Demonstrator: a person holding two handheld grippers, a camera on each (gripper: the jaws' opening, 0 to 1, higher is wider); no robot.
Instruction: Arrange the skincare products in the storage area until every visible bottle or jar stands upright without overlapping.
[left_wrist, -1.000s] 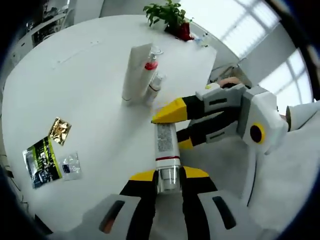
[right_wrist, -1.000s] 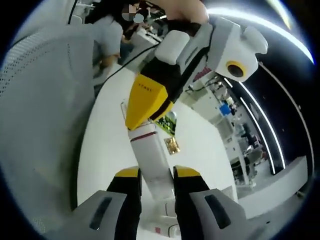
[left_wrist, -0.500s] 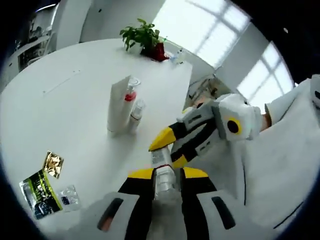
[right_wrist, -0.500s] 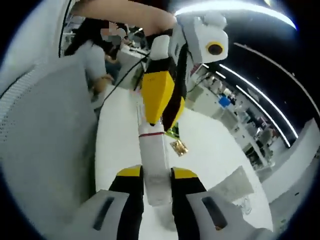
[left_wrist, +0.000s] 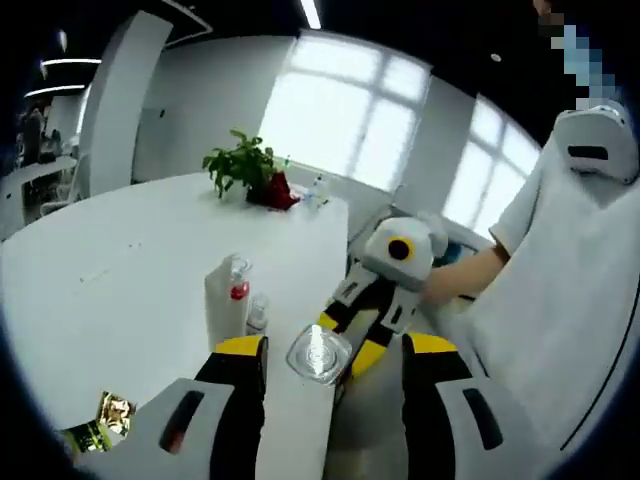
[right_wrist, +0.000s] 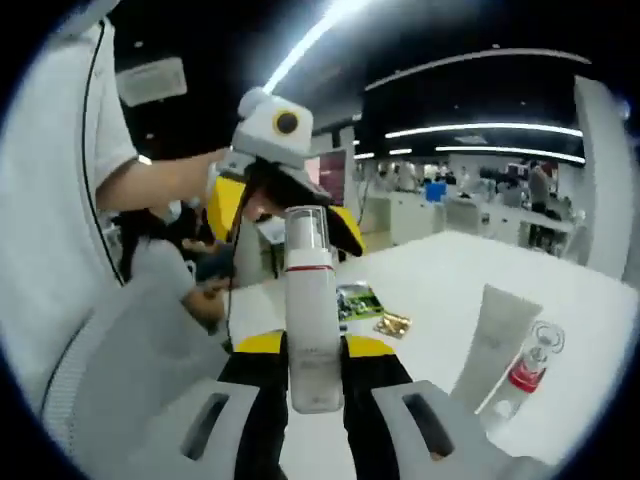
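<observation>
A white bottle (right_wrist: 312, 320) with a clear cap and a red band stands upright, and my right gripper (right_wrist: 315, 345) is shut on its lower body. In the left gripper view I look down on its clear cap (left_wrist: 318, 355), which sits between the wide-apart jaws of my open left gripper (left_wrist: 335, 348) without touching them. The right gripper (left_wrist: 352, 338) comes in there from the right. On the white table (left_wrist: 120, 270) a white tube (left_wrist: 222, 305), a red-collared bottle (left_wrist: 240, 290) and a small bottle (left_wrist: 258, 312) stand close together.
A gold sachet (left_wrist: 115, 408) and a green packet (left_wrist: 85, 437) lie near the table's front edge. A potted plant (left_wrist: 250, 165) stands at the far edge. A person in white holds the grippers on the right. The tube (right_wrist: 490, 340) and red-collared bottle (right_wrist: 525, 375) also stand at lower right.
My left gripper has opened and let go of the bottle's cap end. The right gripper has swung the bottle from lying flat to upright. Both views have tilted up.
</observation>
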